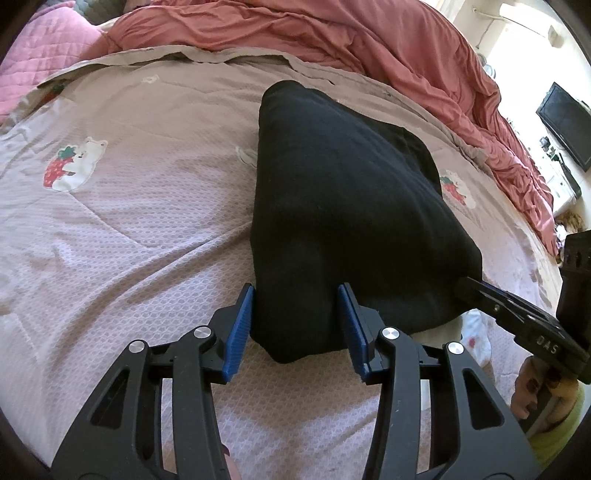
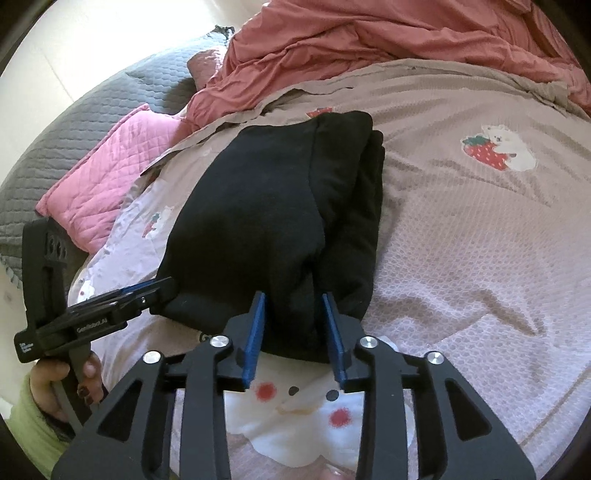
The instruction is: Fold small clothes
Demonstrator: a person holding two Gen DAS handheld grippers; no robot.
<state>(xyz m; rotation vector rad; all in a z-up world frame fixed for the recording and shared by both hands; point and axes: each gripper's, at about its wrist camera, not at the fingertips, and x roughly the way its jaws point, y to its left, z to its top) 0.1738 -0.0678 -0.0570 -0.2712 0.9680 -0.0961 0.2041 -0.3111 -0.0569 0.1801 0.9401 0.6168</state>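
Note:
A black garment [image 1: 343,221] lies folded in a thick bundle on the pink bedspread [image 1: 129,236]. My left gripper [image 1: 297,325] is open, its blue pads on either side of the bundle's near left corner. My right gripper [image 2: 293,332] is also open, its pads on either side of the near right corner of the garment [image 2: 273,221]. Each gripper shows in the other's view: the right one [image 1: 476,291] at the bundle's right edge, the left one [image 2: 155,291] at its left edge. The folded layers show along the garment's right side.
A rumpled red blanket [image 1: 332,33] lies across the far side of the bed. Pink [image 2: 107,177] and grey [image 2: 74,122] quilted pillows sit at the far left. A white animal-face print [image 2: 295,406] lies under my right gripper. A dark monitor [image 1: 565,125] stands at the far right.

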